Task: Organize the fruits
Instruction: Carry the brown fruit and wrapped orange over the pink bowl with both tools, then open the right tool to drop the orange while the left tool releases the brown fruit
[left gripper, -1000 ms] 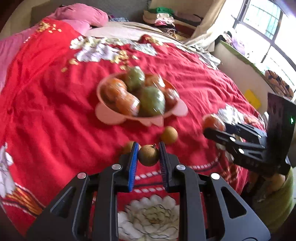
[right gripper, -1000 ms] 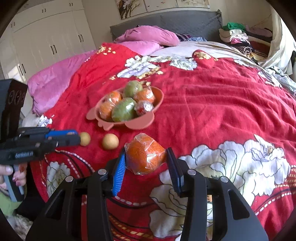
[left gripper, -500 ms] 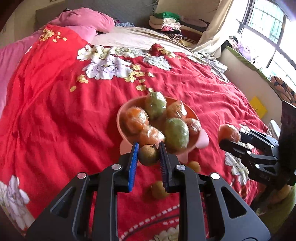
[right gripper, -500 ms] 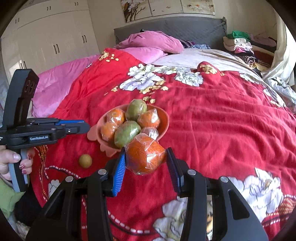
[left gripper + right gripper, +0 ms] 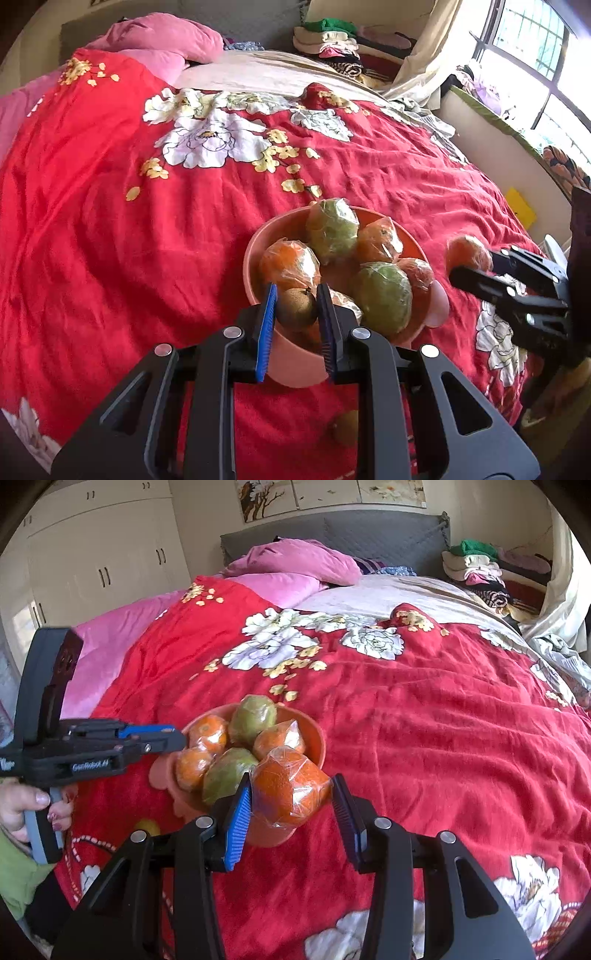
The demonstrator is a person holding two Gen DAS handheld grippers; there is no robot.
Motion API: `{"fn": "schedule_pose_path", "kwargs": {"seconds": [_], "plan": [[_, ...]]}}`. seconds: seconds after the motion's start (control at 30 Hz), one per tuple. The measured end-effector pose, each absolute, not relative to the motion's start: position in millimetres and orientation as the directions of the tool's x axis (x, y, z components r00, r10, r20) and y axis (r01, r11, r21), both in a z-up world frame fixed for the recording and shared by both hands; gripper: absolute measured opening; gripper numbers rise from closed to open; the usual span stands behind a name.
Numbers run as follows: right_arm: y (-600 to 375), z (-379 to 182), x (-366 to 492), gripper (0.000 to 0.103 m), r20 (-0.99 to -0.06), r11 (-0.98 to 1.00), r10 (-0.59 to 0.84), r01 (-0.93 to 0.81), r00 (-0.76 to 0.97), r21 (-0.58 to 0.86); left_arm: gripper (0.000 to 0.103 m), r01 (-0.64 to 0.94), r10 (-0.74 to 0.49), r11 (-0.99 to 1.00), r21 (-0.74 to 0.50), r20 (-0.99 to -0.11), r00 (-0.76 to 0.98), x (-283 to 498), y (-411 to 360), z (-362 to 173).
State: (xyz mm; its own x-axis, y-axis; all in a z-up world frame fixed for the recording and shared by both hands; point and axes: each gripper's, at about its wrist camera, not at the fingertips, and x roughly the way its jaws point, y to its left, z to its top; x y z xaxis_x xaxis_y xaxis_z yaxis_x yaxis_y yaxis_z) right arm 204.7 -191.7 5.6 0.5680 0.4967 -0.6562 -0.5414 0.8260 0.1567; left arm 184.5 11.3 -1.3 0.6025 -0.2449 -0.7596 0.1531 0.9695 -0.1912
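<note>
Left tool (image 5: 295,308) clamps a small brown round fruit (image 5: 296,307) over the pink plastic bowl's (image 5: 258,254) near rim — right tool (image 5: 291,797) grips a plastic-wrapped orange (image 5: 290,788) beside it.

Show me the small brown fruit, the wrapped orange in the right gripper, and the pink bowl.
small brown fruit (image 5: 296,308), left wrist view, its middle.
wrapped orange (image 5: 289,788), right wrist view, its front.
pink bowl (image 5: 258,243), left wrist view, left rim.

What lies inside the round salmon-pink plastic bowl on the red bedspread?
The salmon-pink plastic bowl holds plastic-wrapped orange fruits and two wrapped green fruits. Anything beneath this pile, and the bowl's floor, is covered.
</note>
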Motion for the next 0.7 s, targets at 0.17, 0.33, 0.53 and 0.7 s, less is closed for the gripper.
{"fn": "schedule_pose_path", "kwargs": {"seconds": [0.17,0.33,0.53,0.7], "plan": [[-186.0,4.9,223.1,0.041,-0.663,0.831,0.488,-0.535,0.567,0.155,0.015,0.158,-0.248,0.969,-0.192,-0.756,0.605,187.0,13.0,-3.7],[-175.1,1.1,234.1,0.041,-0.676,0.824,0.487,-0.548,0.554,0.145,0.015,0.154,-0.252,0.968,-0.2,-0.757,0.603,188.6,17.6,-8.1],[-168.1,-7.3,240.6,0.041,-0.69,0.827,0.476,-0.545,0.545,0.14,0.015,0.161,-0.267,0.964,-0.213,-0.75,0.605,190.4,18.8,-11.1],[-166.4,-10.4,240.2,0.043,-0.688,0.824,0.477,-0.55,0.547,0.135,0.015,0.166,-0.277,0.961,-0.222,-0.745,0.607,190.3,19.1,-13.0]]}}
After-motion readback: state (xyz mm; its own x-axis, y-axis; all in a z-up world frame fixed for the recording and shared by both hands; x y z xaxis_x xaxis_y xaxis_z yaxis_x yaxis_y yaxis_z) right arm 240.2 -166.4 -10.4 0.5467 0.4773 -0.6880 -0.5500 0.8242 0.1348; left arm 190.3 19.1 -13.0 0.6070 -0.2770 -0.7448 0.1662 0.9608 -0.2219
